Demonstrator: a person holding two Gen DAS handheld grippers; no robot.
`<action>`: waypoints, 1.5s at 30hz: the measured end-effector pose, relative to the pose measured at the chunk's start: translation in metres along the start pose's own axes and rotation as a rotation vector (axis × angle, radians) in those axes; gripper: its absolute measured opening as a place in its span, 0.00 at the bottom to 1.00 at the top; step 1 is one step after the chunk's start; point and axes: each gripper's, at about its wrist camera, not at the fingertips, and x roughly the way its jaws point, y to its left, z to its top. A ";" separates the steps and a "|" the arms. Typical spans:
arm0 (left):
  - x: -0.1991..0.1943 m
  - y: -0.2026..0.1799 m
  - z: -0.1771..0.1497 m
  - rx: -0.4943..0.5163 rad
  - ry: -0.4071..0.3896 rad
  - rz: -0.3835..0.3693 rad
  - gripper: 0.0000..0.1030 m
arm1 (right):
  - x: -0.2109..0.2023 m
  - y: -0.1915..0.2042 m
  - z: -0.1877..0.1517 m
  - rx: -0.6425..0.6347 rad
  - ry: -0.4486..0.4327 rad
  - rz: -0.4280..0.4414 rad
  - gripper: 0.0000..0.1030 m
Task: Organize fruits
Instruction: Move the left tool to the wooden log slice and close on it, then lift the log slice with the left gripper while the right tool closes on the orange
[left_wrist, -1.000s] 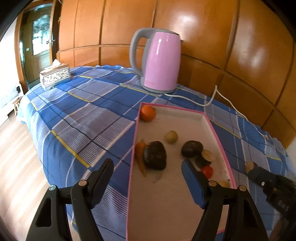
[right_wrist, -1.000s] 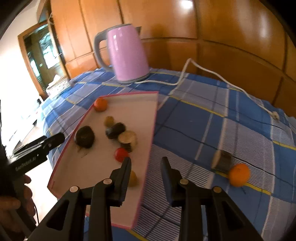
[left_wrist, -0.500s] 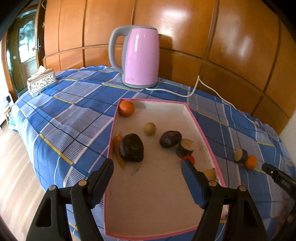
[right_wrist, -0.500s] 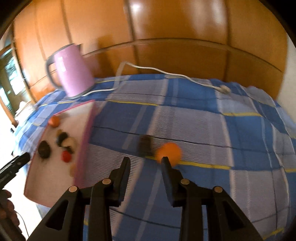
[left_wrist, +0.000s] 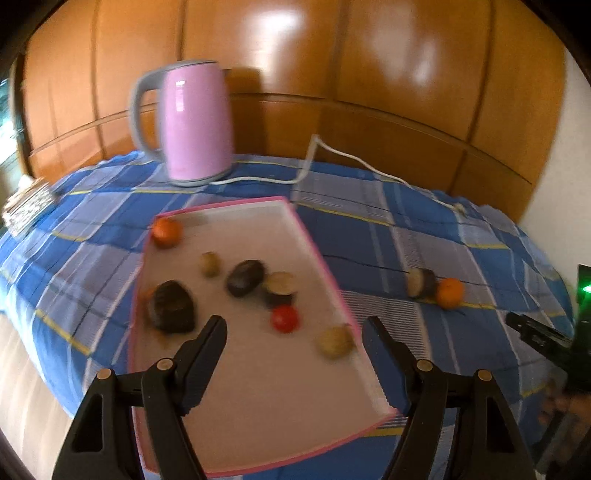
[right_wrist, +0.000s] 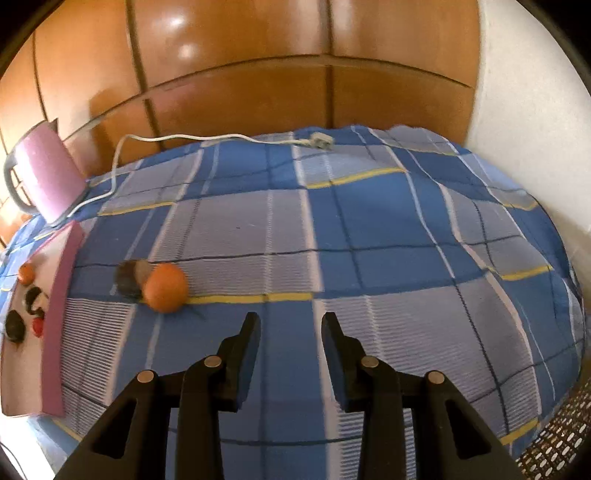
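Note:
A pink-rimmed white tray (left_wrist: 258, 387) holds an orange (left_wrist: 167, 232), a red tomato (left_wrist: 284, 319), dark fruits (left_wrist: 171, 306) and small tan ones (left_wrist: 335, 341). My left gripper (left_wrist: 293, 332) hovers open and empty over the tray's near half. On the blue checked cloth to the tray's right lie a second orange (left_wrist: 448, 292) (right_wrist: 165, 287) and a dark cut piece (left_wrist: 419, 282) (right_wrist: 129, 282), touching each other. My right gripper (right_wrist: 290, 328) hangs over the cloth to the right of and nearer than that orange, its fingers a narrow gap apart with nothing between. Its tip (left_wrist: 535, 332) shows at the right edge of the left wrist view.
A pink kettle (left_wrist: 195, 122) (right_wrist: 44, 177) stands behind the tray, its white cord (left_wrist: 332, 155) running to a plug (right_wrist: 319, 141) on the cloth. A tissue box (left_wrist: 26, 206) sits far left. Wood panelling backs the table; the cloth drops away at the right edge.
The right wrist view has swung from the tray to the cloth, bringing the loose orange and dark piece close on its left. The left gripper shifted right along the tray. Both jaws kept their spacing.

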 end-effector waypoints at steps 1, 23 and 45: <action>0.002 -0.008 0.002 0.022 0.009 -0.019 0.74 | 0.001 -0.003 -0.002 0.002 0.002 -0.010 0.33; 0.117 -0.117 0.051 -0.028 0.303 -0.245 0.49 | 0.009 -0.020 -0.015 0.008 0.006 -0.005 0.34; 0.142 -0.108 0.042 -0.078 0.306 -0.306 0.30 | 0.016 -0.023 -0.019 0.008 0.026 0.022 0.34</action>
